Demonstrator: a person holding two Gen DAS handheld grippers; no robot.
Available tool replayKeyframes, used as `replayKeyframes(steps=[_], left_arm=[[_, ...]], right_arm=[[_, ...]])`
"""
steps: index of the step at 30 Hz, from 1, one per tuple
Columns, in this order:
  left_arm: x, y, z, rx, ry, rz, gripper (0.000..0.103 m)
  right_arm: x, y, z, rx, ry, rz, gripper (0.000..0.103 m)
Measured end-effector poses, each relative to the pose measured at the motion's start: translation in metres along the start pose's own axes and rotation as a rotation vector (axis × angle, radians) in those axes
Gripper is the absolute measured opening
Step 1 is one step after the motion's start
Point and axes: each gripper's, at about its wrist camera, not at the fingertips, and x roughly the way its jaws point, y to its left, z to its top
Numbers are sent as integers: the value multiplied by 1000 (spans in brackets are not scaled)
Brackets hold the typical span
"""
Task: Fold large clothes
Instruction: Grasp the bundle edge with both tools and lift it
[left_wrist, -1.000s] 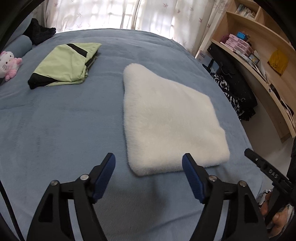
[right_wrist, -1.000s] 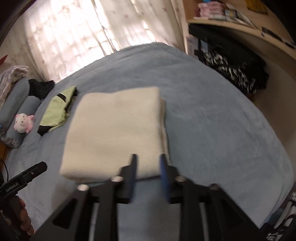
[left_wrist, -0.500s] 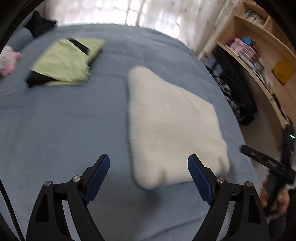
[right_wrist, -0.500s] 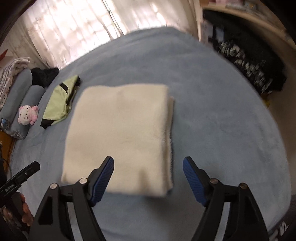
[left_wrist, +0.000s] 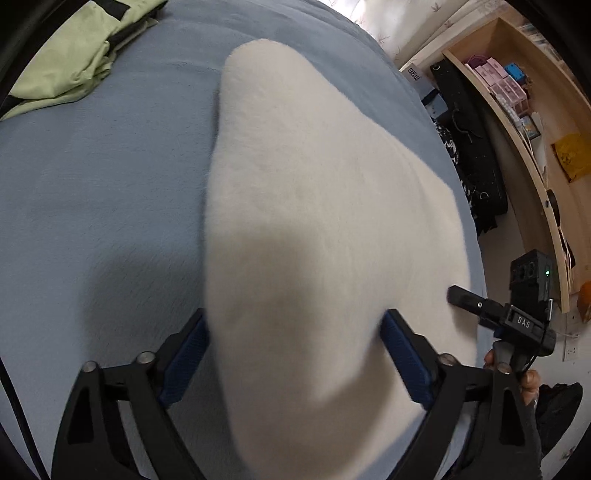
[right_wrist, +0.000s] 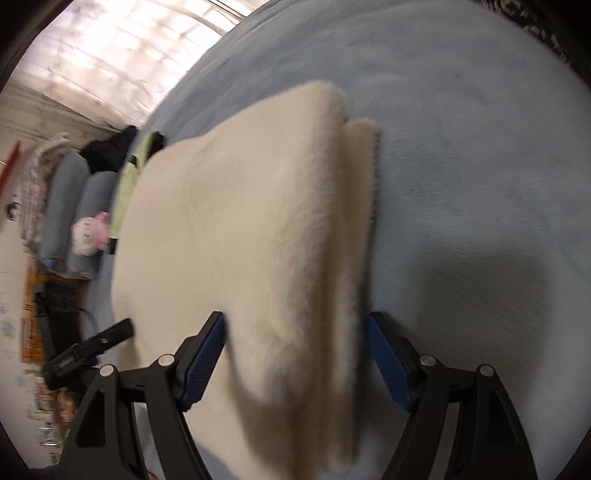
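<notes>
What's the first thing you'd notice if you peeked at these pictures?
A big fluffy cream blanket, folded, lies in the middle of the blue bed. Each open hand-held gripper, left and right, straddles its near edge. A lime-green garment sits folded farther back.

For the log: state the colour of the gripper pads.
Dark blue pads on black fingers; clearest in the left wrist view.

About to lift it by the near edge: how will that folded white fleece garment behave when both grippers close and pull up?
Likely floppy: the white fleece garment lies soft and rounded on the blue bedspread, so its middle would probably sag. Stacked layers at its right edge could slide apart. The thick pile probably squashes between the left gripper and right gripper, both open astride it.
</notes>
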Motion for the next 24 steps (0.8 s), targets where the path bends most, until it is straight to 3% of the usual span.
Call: replayKeyframes(steps=[4, 7, 14, 19, 24], left_arm=[[19, -2, 8, 11, 23, -24, 103], [28, 0, 14, 12, 59, -49, 103], [37, 1, 19, 30, 103, -58, 103], [40, -15, 22, 40, 64, -36, 101], [26, -27, 18, 83, 0, -9, 86]], right_arm=[[18, -9, 6, 28, 13, 100, 83], [32, -9, 12, 18, 19, 148, 88], [39, 6, 18, -57, 5, 113, 89], [31, 14, 17, -92, -22, 115, 71], [18, 29, 15, -158, -46, 95, 53]])
